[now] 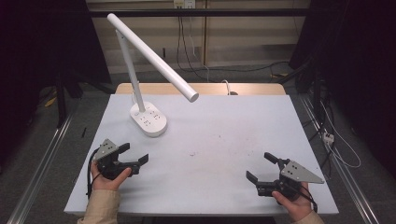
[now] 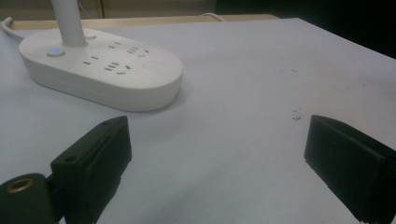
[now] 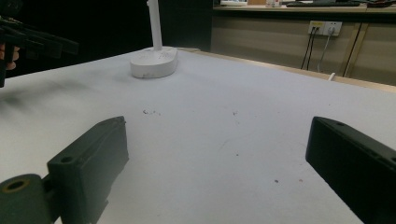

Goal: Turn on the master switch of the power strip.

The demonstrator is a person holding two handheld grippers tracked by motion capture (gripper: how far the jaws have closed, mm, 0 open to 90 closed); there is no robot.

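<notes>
A white desk lamp (image 1: 148, 119) with a socket base is seen just ahead of the left gripper (image 1: 133, 157); both it and the right gripper (image 1: 261, 170) are held spread, empty. An approach is judged pending; the base must be reached next.

Lamp (image 1: 148, 120) at table's (image 1: 224, 140) far-left

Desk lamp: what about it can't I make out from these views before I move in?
- Lamp head: underside faces away in the high view, so lit or not is unclear.
- Desk lamp base: stem cut by the top edge in the left gripper view.
- Base: sockets too small in the right gripper view.
</notes>
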